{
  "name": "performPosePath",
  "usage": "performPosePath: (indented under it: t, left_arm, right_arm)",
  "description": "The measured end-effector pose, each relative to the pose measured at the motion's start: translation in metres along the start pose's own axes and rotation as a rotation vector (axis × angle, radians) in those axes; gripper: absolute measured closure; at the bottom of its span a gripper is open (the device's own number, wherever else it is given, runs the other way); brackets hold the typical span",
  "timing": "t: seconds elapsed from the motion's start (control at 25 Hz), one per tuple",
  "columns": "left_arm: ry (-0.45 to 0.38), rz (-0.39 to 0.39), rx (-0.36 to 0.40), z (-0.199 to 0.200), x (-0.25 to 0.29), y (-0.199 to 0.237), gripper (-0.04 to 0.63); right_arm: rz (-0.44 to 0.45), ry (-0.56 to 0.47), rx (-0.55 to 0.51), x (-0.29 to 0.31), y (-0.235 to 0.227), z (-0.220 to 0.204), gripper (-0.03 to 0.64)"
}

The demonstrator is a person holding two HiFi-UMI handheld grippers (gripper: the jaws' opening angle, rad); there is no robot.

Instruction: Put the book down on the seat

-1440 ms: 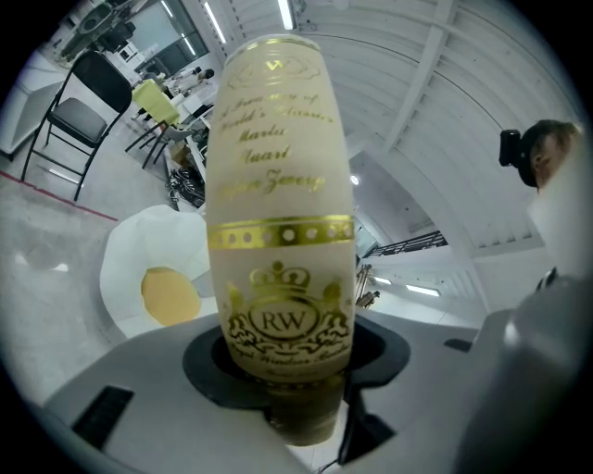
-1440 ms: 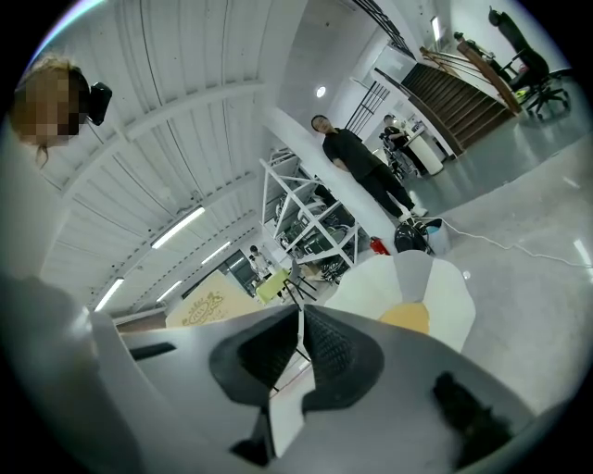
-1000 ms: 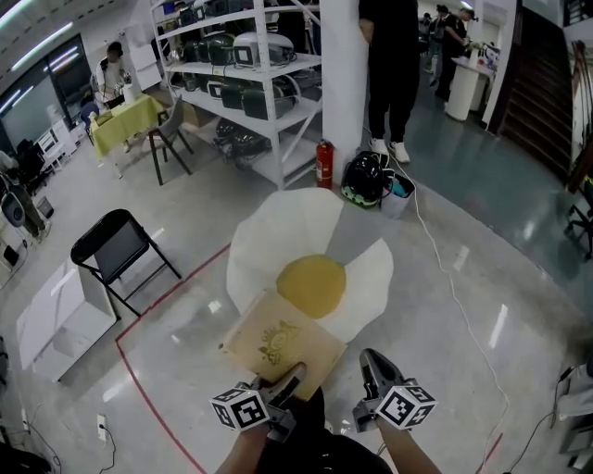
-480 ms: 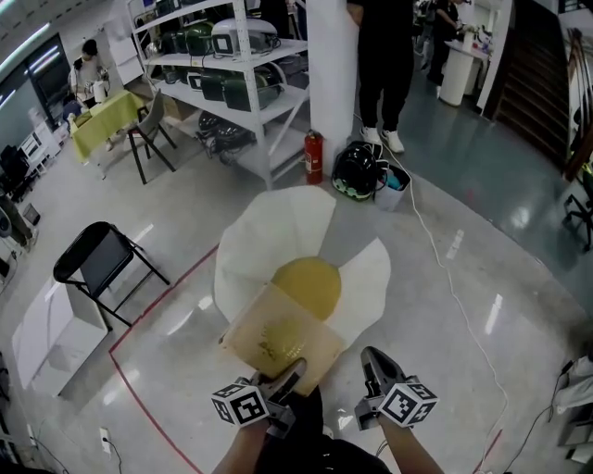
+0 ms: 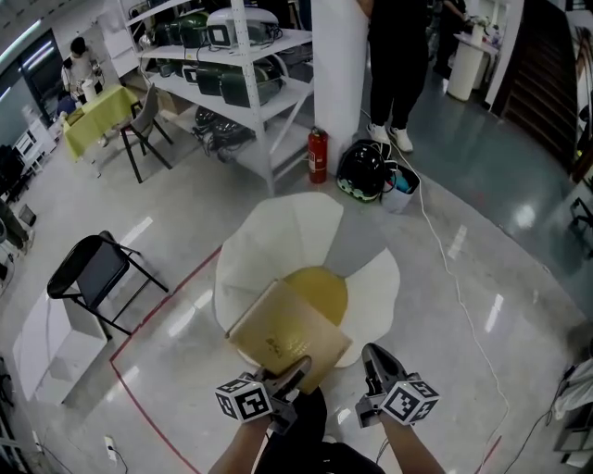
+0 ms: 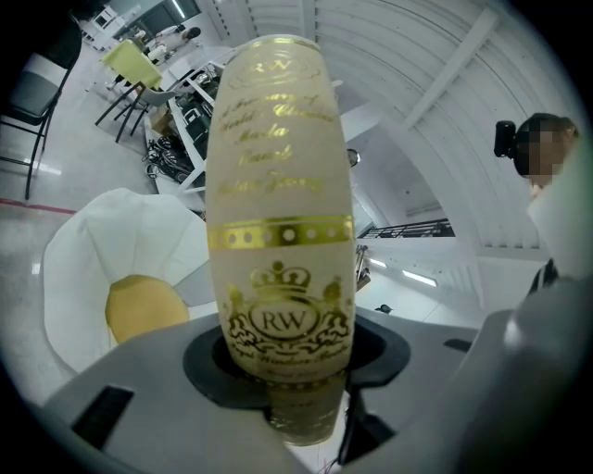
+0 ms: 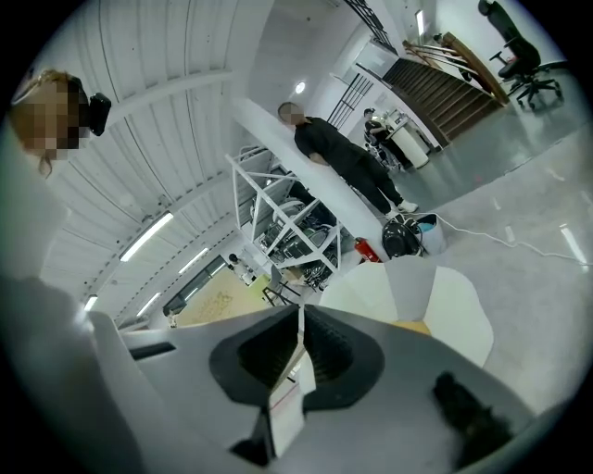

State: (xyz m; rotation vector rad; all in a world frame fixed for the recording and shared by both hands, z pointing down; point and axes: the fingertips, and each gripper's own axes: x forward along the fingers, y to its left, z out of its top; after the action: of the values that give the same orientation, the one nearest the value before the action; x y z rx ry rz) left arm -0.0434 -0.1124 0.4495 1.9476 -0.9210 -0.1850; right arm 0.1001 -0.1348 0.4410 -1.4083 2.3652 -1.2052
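A fire extinguisher (image 5: 318, 155) stands beside white shelving (image 5: 271, 91), a folding chair (image 5: 90, 271) apart.

The grey floor (image 5: 482, 241) carries a white petal seat (image 5: 278, 231) and black chair (image 5: 93, 273).

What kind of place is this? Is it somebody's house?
Not a house. It looks like a big workshop or lab hall: white metal shelves loaded with machines, a shiny concrete floor marked with a red line, and a fire extinguisher beside a pillar.
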Motion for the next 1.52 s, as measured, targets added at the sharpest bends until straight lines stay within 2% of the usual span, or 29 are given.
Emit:
performPosePath:
  t: [0.4,0.6,0.84,1.08,1.28,1.52]
  left_arm:
    - [0.049,-0.025,0.007,0.053,0.037,0.042,0.376]
    - [0.099,-0.016,0.015,0.056,0.057,0.076,0.376]
    - [0.150,-0.021,0.012,0.065,0.091,0.116,0.376]
    - [0.233,-0.021,0.110,0.066,0.141,0.160,0.376]
    - [0.292,-0.016,0.197,0.066,0.185,0.217,0.376]
    - [0.307,-0.012,0.232,0.054,0.239,0.302,0.376]
  right_arm:
    - [-0.031,0.018,-0.007,0.067,-0.009,0.022,0.604]
    - [-0.047,0.046,-0.002,0.092,-0.028,0.017,0.604]
    - [-0.057,0.030,-0.006,0.127,-0.048,0.024,0.604]
    - [-0.053,0.062,-0.044,0.162,-0.094,0.025,0.604]
    - [-0.023,0.096,-0.062,0.209,-0.140,0.016,0.604]
    - [0.015,0.096,-0.072,0.279,-0.206,-0.003,0.604]
